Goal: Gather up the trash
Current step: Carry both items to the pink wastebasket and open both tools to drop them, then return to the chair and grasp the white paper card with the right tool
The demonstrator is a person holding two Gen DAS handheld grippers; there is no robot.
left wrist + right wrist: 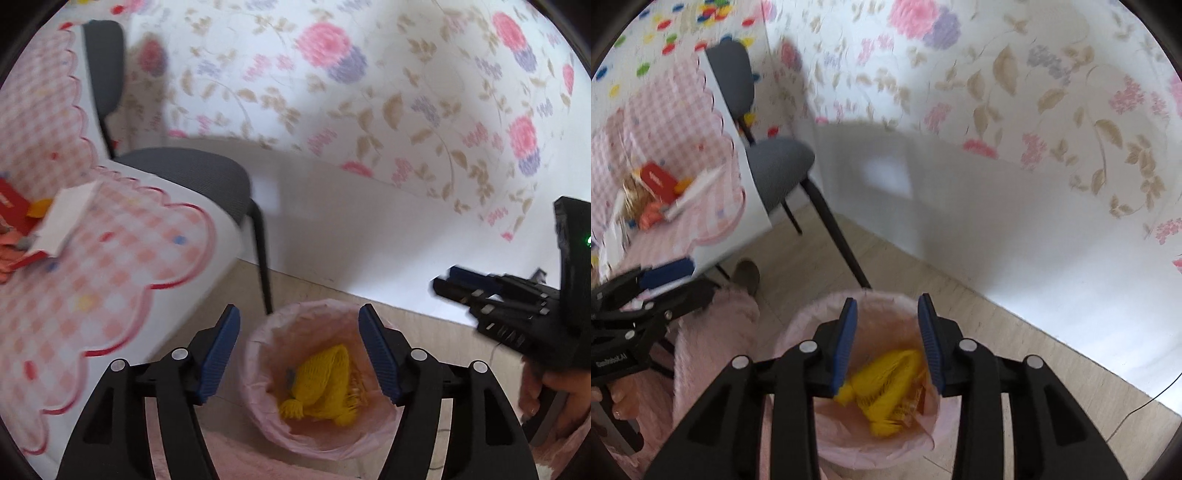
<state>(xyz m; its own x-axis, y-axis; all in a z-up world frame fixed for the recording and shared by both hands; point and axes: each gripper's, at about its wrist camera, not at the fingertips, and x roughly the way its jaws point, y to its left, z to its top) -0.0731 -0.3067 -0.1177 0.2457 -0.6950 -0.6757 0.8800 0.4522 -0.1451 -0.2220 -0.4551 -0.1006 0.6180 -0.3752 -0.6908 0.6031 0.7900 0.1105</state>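
Note:
A waste bin lined with a pink bag [258, 417] stands on the floor below both grippers; it also shows in the right wrist view [801, 332]. Inside lies a yellow foam net [325, 384], also in the right wrist view [886, 391], with an orange wrapper [916, 402] beside it. My left gripper [297, 350] is open and empty above the bin. My right gripper [886, 339] is open and empty above the bin. More trash lies on the table: a red box [657, 181], white paper [66, 221] and orange scraps [650, 218].
A table with a pink checked cloth [92, 295] is at the left. A grey chair [192, 173] stands behind it against a floral wall. A pink fluffy cloth [713, 332] hangs beside the bin. A thin cable [1145, 402] runs along the floor at right.

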